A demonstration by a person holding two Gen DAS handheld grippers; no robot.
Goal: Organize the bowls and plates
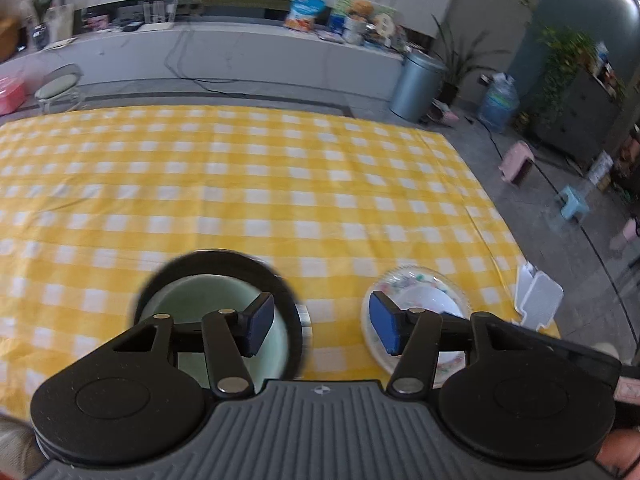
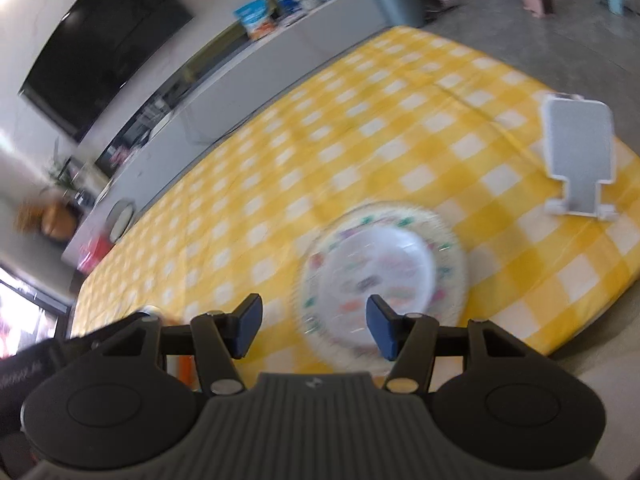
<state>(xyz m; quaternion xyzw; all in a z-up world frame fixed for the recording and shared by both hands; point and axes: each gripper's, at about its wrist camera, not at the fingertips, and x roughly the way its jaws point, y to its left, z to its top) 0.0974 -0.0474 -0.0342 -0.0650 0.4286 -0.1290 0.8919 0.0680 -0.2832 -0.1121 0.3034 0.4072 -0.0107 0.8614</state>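
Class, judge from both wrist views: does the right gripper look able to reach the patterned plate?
Probably yes: the right gripper is open with nothing between its jaws, and the patterned plate lies uncovered just ahead on the checked tablecloth.

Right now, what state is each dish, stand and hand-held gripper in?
Green bowl: upright, nested in black bowl.
Black bowl: upright on the cloth.
White bowl: upright on patterned plate.
Patterned plate: flat on the cloth.
White stand: upright, nothing on it.
Left hand-held gripper: open, holding nothing.
Right hand-held gripper: open, holding nothing.
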